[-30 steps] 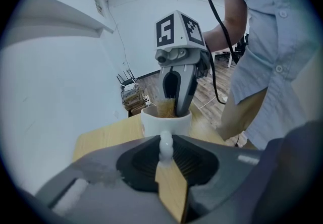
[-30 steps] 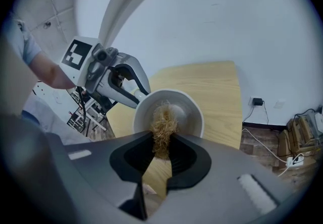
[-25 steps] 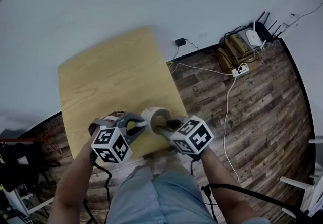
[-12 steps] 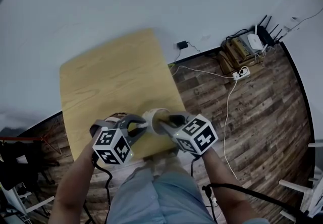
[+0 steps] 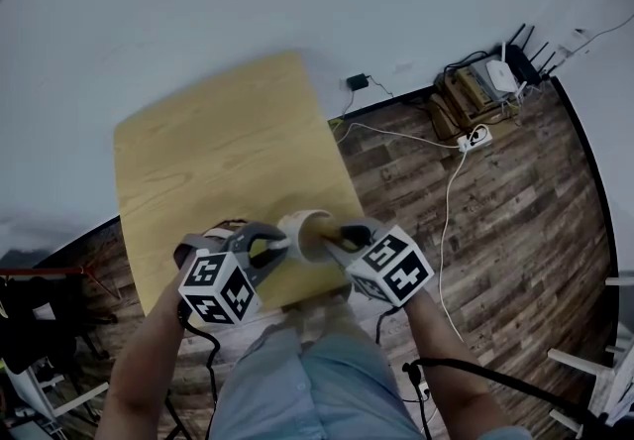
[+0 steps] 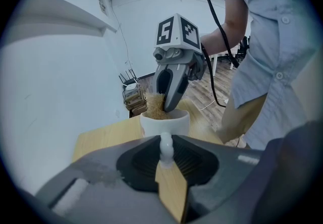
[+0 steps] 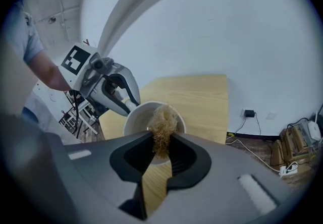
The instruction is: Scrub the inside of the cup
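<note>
A white ceramic cup (image 5: 300,227) is stood near the 5 o'clock edge of the light wooden bench (image 5: 218,151), its handle (image 6: 165,143) clamped between the fingers (image 6: 133,165) of the left gripper (image 5: 278,246) at its 9 o'clock. A tan fibrous scrubbing tuft (image 7: 162,126) is pinched between the fingers of the right gripper (image 5: 334,235), set at 3 o'clock, and is held in the cup's mouth, seemingly against the inner wall.

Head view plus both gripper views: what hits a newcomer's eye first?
First the white cup at the near edge of the wooden table, its handle clamped in the left tool. Then the tan fibrous scrubber pinched in the right tool, sitting in the cup's mouth.
</note>
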The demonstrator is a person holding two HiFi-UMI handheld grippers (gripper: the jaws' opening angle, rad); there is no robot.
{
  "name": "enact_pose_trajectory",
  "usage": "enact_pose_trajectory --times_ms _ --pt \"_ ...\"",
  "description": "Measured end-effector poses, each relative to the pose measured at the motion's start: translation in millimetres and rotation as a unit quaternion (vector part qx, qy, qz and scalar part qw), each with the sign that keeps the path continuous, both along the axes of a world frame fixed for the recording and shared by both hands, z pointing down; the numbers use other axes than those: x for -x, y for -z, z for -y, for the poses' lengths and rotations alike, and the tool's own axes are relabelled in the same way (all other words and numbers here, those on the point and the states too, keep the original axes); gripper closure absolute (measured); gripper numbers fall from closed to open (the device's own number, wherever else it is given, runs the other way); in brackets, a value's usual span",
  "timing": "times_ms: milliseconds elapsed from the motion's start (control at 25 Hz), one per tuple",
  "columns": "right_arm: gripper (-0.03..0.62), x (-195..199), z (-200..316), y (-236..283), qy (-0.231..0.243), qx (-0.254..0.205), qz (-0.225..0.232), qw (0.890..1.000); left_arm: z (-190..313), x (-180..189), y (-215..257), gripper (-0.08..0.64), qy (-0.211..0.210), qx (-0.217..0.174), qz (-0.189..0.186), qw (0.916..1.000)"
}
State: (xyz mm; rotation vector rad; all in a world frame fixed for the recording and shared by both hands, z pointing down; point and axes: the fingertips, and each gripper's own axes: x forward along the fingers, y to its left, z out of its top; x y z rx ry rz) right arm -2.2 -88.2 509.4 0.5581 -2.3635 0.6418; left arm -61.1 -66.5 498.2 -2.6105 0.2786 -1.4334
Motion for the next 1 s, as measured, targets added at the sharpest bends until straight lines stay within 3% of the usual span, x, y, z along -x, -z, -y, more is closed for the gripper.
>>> enact_pose_trajectory --times_ms 400,680,1000 --pt "0.522 1 -18 2 0.010 0.039 0.004 0.999 2 -3 2 0.465 0.006 0.002 -0.007 1.0000" --pt "0.522 16 -26 7 -0.001 0.073 0.050 0.996 4 -3 2 0.465 0.006 0.004 -0.012 0.9999" --pt "0.522 24 -12 22 -0.013 0.056 0.066 0.996 3 -1 1 0.465 0.005 0.003 -0.015 0.9999"
